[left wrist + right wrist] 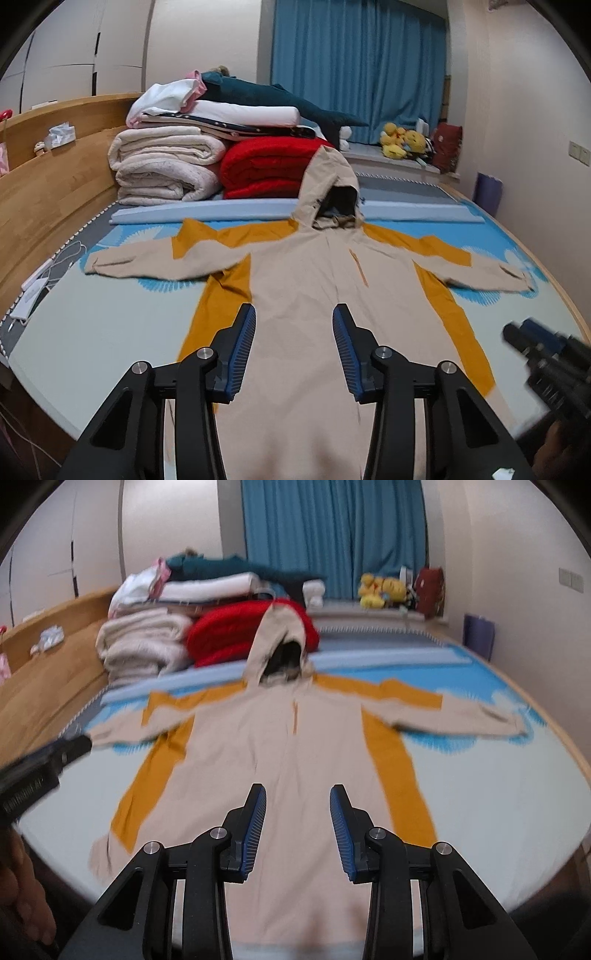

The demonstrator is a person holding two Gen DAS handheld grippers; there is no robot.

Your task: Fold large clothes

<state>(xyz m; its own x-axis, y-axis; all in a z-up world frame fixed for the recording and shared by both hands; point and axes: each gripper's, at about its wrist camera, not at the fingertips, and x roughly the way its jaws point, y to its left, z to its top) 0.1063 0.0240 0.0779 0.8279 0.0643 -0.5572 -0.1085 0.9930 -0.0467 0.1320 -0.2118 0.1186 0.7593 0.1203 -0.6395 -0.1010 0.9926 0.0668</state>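
A large beige hooded coat (303, 295) with mustard side panels lies flat, face up, on the bed, sleeves spread left and right, hood propped up at the far end. It also shows in the right wrist view (280, 746), blurred. My left gripper (294, 314) is open and empty, held above the coat's lower body. My right gripper (297, 794) is open and empty, also above the lower body. The right gripper shows at the right edge of the left wrist view (546, 354); the left gripper shows at the left edge of the right wrist view (40, 764).
A stack of folded blankets (170, 166), a red quilt (266, 168) and a shark plush (266, 96) sit at the head of the bed. A wooden bed frame (48, 192) runs along the left, with cables (48, 273) beside it. A blue curtain (354, 62) and plush toys (402, 140) stand behind.
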